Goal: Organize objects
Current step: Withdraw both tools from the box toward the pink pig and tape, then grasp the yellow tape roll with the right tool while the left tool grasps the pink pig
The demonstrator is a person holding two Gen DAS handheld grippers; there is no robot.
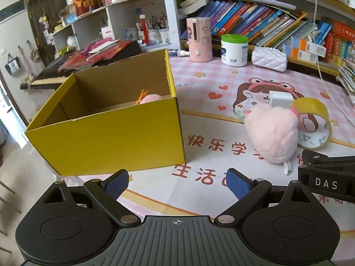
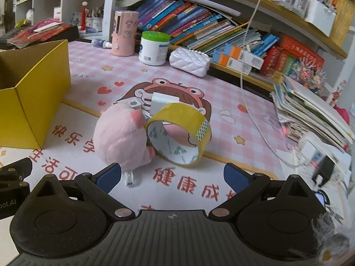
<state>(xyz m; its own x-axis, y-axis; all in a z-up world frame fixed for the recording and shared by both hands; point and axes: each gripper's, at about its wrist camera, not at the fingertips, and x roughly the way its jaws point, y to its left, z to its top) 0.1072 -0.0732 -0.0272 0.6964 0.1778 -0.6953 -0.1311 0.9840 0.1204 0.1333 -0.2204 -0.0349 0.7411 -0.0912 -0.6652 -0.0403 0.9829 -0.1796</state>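
Blue pads of the left gripper [image 1: 177, 182] stand wide apart with nothing between them, low over the pink checked desk mat [image 1: 199, 82], and the right gripper [image 2: 173, 176] is spread the same way, empty, over the red printed characters of that mat. Just ahead of the right gripper's left pad sits a pink plush toy [image 2: 122, 137], its white tag trailing on the mat toward the camera. Leaning against the plush on its right side is a roll of yellow tape [image 2: 179, 133], standing on its edge and touching the toy. Behind these two, close by, lie a small white box [image 2: 133, 104] and a white charger block [image 2: 164, 102], both partly hidden by the plush and the tape. To the left, in the left wrist view, an open yellow cardboard box [image 1: 111, 137] stands on the mat, well apart from the plush; inside it a pink object [image 1: 150, 98] and something orange show above the near wall, too hidden to name. Farther back, near the shelf, stand a pink cylindrical appliance [image 1: 198, 38], a white jar with a green lid [image 1: 234, 49] and a white quilted pouch [image 1: 269, 58], in a row. Behind them slanted books [image 1: 255, 20] fill the shelf.
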